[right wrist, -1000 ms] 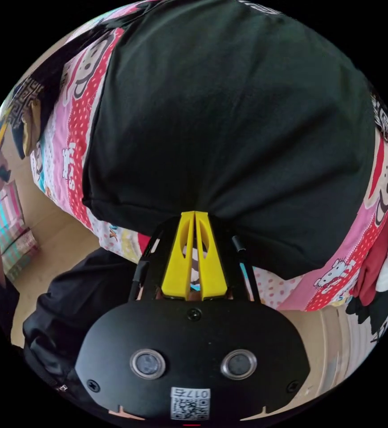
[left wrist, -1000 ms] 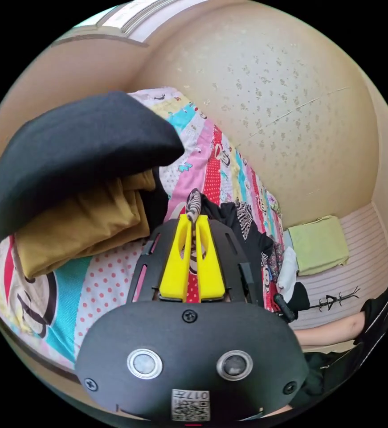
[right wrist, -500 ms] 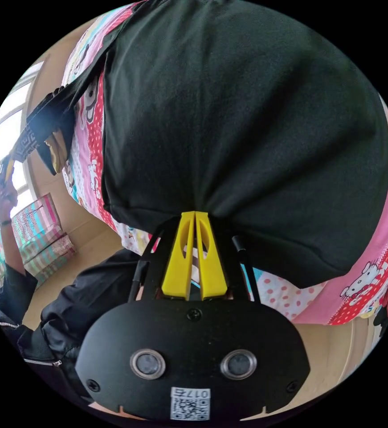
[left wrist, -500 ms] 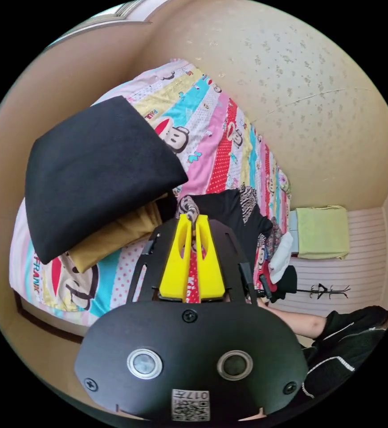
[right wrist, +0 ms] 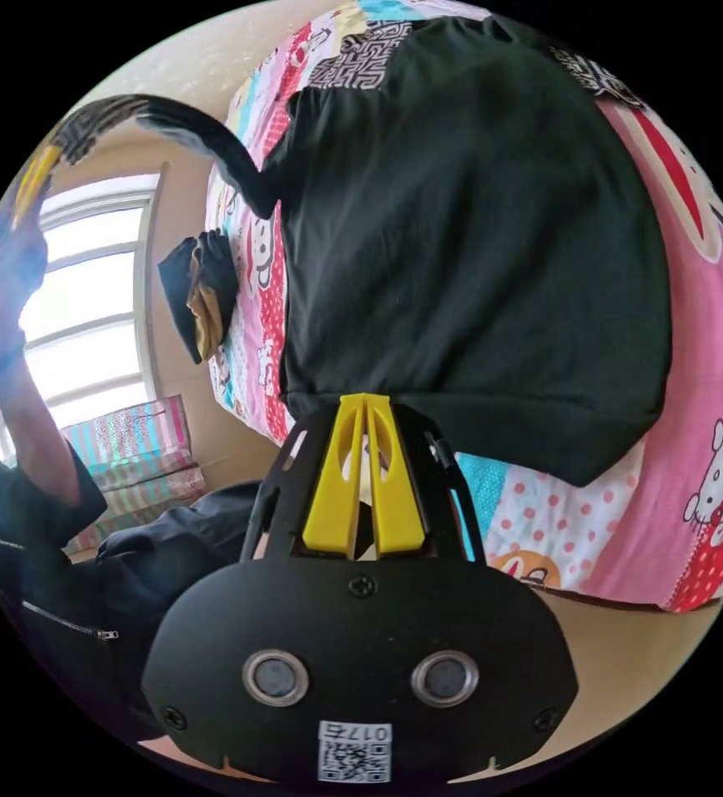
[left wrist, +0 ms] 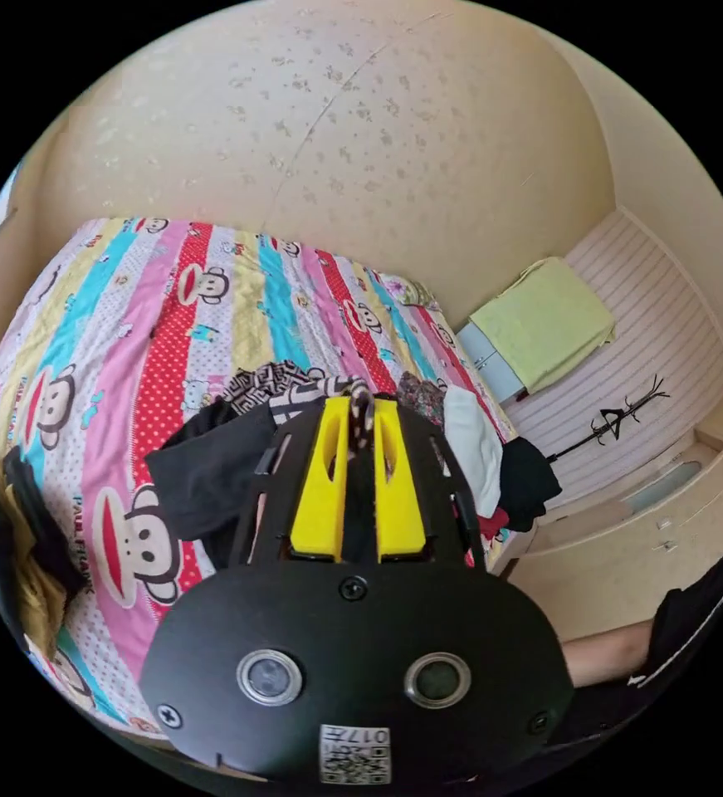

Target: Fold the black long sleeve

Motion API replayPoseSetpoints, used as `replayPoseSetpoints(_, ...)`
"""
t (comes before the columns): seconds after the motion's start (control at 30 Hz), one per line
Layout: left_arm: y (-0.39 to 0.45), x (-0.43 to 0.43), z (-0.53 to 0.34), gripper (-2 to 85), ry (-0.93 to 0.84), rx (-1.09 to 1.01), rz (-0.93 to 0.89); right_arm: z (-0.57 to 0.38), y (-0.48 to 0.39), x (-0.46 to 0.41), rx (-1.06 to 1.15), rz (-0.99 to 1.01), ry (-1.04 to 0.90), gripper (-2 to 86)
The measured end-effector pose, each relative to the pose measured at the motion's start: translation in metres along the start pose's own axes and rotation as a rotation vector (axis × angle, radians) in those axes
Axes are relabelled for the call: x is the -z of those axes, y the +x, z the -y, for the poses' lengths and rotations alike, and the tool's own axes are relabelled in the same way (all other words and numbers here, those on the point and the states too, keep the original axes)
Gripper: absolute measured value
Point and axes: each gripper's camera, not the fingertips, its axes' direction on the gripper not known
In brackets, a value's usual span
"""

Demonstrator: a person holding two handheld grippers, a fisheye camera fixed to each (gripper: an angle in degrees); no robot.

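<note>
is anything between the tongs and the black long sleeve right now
Nothing visible. The left tongs are shut on its patterned cuff, the right tongs on the hem of the black long sleeve.

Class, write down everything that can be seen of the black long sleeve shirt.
The black long sleeve shirt is a soft, matte knit garment with black-and-white patterned cuffs. Its body lies spread flat on the cartoon-striped bedsheet, hem toward the bed's near edge. The right gripper is shut on the hem. One sleeve rises off the bed in an arc, its patterned cuff pinched by the raised left gripper.
</note>
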Motion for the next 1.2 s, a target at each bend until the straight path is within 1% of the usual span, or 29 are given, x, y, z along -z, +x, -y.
replayPoseSetpoints(0.03,0.001,-0.046,-0.016,10.5,-0.043,0.028,-0.023,-0.009,0.003,0.009,-0.010,0.021,0.024,0.4)
replayPoseSetpoints(0.07,0.001,-0.070,-0.024,10.9,-0.074,0.037,-0.038,-0.019,0.006,0.017,-0.022,0.043,0.046,0.4)
replayPoseSetpoints(0.13,-0.003,-0.153,-0.059,12.1,-0.243,0.086,-0.134,-0.032,0.012,0.028,-0.042,0.060,0.068,0.4)
replayPoseSetpoints(0.17,-0.005,-0.169,-0.069,12.1,-0.288,0.110,-0.164,-0.039,0.016,0.035,-0.057,0.063,0.078,0.5)
replayPoseSetpoints(0.2,-0.009,-0.192,-0.090,12.3,-0.344,0.151,-0.246,-0.043,0.018,0.038,-0.063,0.065,0.083,0.5)
replayPoseSetpoints(0.23,-0.012,-0.201,-0.110,12.2,-0.360,0.180,-0.337,-0.048,0.021,0.045,-0.072,0.073,0.098,0.6)
replayPoseSetpoints(0.3,-0.019,-0.196,-0.140,12.0,-0.358,0.197,-0.418,-0.052,0.022,0.058,-0.066,0.072,0.134,0.7)
replayPoseSetpoints(0.37,-0.031,-0.171,-0.164,11.6,-0.337,0.144,-0.372,-0.048,0.016,0.078,-0.044,0.048,0.203,1.2)
replayPoseSetpoints(0.43,-0.065,-0.126,-0.188,11.1,-0.288,0.059,-0.192,-0.037,0.010,0.093,-0.023,0.049,0.259,1.8)
replayPoseSetpoints(0.47,-0.077,-0.114,-0.194,11.1,-0.272,0.047,-0.142,-0.027,0.007,0.102,-0.014,0.050,0.294,2.4)
replayPoseSetpoints(0.53,-0.133,-0.078,-0.211,10.8,-0.232,0.031,0.021,-0.006,0.002,0.111,-0.007,0.051,0.332,4.0)
replayPoseSetpoints(0.57,-0.148,-0.072,-0.215,10.7,-0.234,0.031,0.053,0.011,0.000,0.114,-0.020,0.048,0.344,5.6)
replayPoseSetpoints(0.63,-0.209,-0.060,-0.224,10.9,-0.270,0.055,0.145,0.035,0.000,0.115,-0.070,0.027,0.359,7.3)
replayPoseSetpoints(0.77,-0.289,-0.058,-0.248,10.4,-0.256,0.121,0.213,0.073,0.005,0.109,-0.109,0.062,0.408,9.4)
replayPoseSetpoints(0.8,-0.312,-0.065,-0.262,10.0,-0.268,0.144,0.226,0.074,0.006,0.108,-0.121,0.080,0.422,9.5)
replayPoseSetpoints(0.83,-0.334,-0.078,-0.279,8.7,-0.323,0.182,0.240,0.074,0.010,0.106,-0.143,0.126,0.457,9.5)
replayPoseSetpoints(0.87,-0.343,-0.084,-0.288,8.0,-0.341,0.196,0.246,0.072,0.013,0.105,-0.175,0.161,0.488,9.5)
replayPoseSetpoints(0.93,-0.357,-0.071,-0.312,6.5,-0.225,0.218,0.275,0.066,0.019,0.102,-0.244,0.180,0.508,9.5)
replayPoseSetpoints(1.0,-0.360,-0.061,-0.326,6.4,-0.159,0.222,0.298,0.058,0.024,0.096,-0.297,0.205,0.528,9.4)
replayPoseSetpoints(1.03,-0.359,-0.056,-0.334,6.4,-0.129,0.203,0.324,0.053,0.027,0.092,-0.312,0.250,0.545,9.4)
replayPoseSetpoints(1.13,-0.362,-0.044,-0.339,6.4,-0.118,0.167,0.375,0.044,0.025,0.082,-0.349,0.321,0.579,8.8)
replayPoseSetpoints(1.2,-0.373,-0.035,-0.337,6.4,-0.128,0.177,0.363,0.045,0.016,0.080,-0.343,0.318,0.578,8.1)
